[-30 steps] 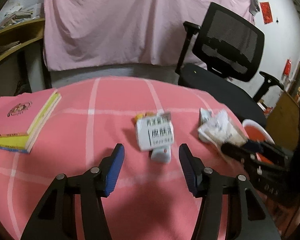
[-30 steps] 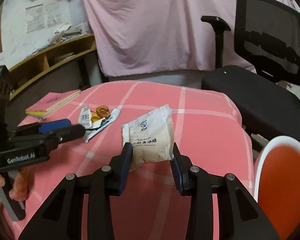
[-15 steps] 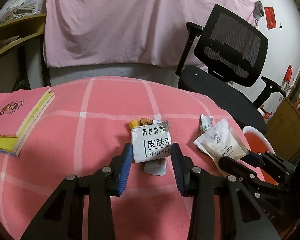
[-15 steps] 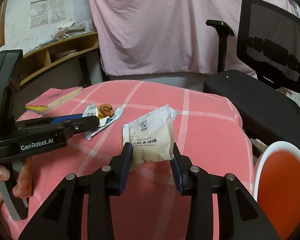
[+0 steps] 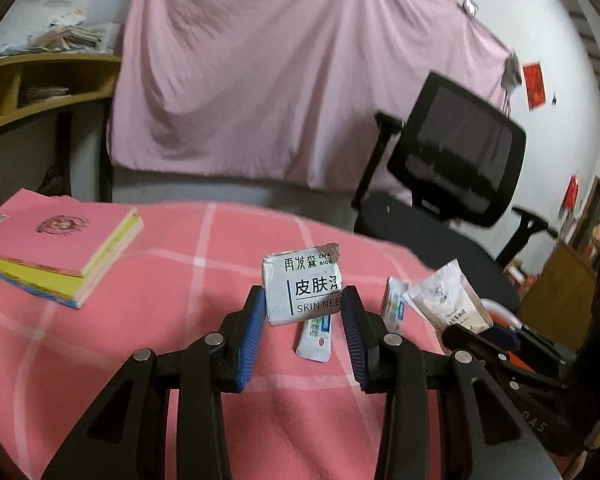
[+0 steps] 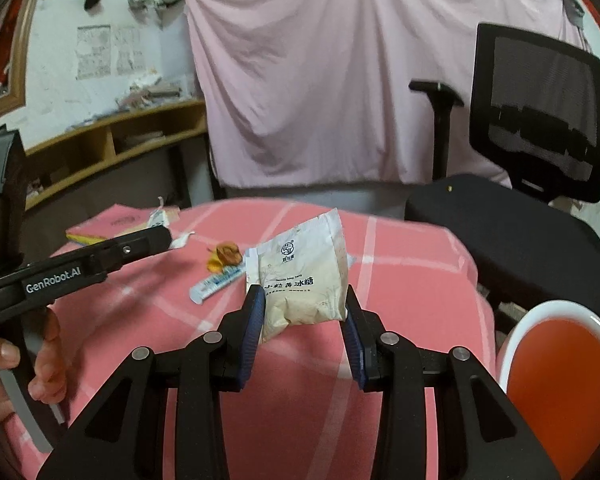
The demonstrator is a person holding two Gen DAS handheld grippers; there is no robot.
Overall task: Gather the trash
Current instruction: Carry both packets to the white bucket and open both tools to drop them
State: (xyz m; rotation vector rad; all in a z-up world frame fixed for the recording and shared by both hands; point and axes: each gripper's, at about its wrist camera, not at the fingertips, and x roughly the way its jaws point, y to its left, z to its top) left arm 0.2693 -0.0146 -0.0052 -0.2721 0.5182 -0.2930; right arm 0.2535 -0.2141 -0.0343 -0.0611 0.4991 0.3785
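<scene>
My left gripper [image 5: 303, 300] is shut on a white skin-care packet [image 5: 301, 280] and holds it upright above the pink checked tablecloth [image 5: 160, 320]. A small white and blue sachet [image 5: 313, 340] lies on the cloth right under it, and another sachet [image 5: 393, 302] lies to the right. My right gripper [image 6: 303, 300] is shut on a beige sugar packet [image 6: 300, 276], raised off the cloth. From the right wrist view, orange peel [image 6: 226, 258] and a long white sachet [image 6: 216, 286] lie between the two grippers.
A stack of pink and yellow books [image 5: 56, 248] sits at the table's left. A black office chair [image 6: 539, 128] stands behind the table at right. An orange bin with a white rim [image 6: 559, 376] stands beside the table's right edge. A hand [image 6: 48, 360] grips the left tool.
My left gripper went from open around the white packet to shut on it and lifted it off the cloth. The right gripper rose a little with the beige packet.
</scene>
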